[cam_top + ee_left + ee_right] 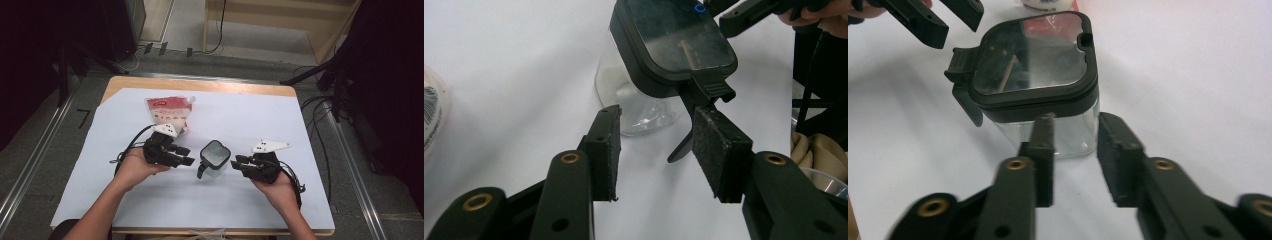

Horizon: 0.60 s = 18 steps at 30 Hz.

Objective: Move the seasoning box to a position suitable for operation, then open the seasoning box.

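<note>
1. The clear jar [215, 159] stands upright on the white-covered worktop [260, 120], near the middle.
2. It is square with rounded corners, and a dark-rimmed lid [1034, 60] with a see-through top sits closed on it.
3. A black latch tab [704, 95] hangs down one side.
4. A thin wooden stick shows inside, under the lid.

Off to the side of my work

A red and white pouch [169, 113] lies on the white sheet [240, 120] that covers my wooden table [200, 85]. Beyond the table I see grey floor, black cables [320, 125] and a pale wooden frame [280, 20].
</note>
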Motion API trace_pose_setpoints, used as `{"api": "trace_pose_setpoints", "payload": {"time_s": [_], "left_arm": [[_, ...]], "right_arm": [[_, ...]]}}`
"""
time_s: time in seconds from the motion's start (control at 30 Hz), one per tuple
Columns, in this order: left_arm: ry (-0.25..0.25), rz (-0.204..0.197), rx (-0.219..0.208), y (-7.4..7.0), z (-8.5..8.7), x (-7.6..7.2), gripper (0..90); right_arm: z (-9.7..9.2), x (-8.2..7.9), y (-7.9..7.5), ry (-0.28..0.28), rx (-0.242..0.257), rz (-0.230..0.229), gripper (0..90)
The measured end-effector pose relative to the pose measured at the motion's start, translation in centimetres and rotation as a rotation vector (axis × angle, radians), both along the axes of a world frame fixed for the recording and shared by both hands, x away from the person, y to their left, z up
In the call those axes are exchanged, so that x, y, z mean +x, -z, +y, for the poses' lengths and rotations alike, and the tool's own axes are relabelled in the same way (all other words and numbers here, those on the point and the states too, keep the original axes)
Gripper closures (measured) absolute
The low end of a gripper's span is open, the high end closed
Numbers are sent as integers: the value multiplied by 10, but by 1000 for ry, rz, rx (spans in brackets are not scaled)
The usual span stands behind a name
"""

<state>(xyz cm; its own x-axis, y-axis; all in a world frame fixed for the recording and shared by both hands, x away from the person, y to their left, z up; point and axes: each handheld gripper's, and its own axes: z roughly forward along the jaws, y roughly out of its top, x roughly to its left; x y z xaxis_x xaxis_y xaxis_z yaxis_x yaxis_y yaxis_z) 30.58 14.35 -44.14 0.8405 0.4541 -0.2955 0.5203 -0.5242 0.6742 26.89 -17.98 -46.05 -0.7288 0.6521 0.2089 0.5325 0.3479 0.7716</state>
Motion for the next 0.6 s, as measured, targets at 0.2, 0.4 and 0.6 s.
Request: {"api": "trace_pose_setpoints", "payload": {"time_s": [0.2,0.4,0.6], "left_arm": [[13,-12,-32,-1,-3,0,834],[25,-4,-11,2,-12,1,874],[46,33,8,5,-18,2,900]], "right_arm": [[1,1,1,-28,-30,8,900],[2,3,5,-27,-26,8,900],[7,3,6,-37,-24,24,900]]}}
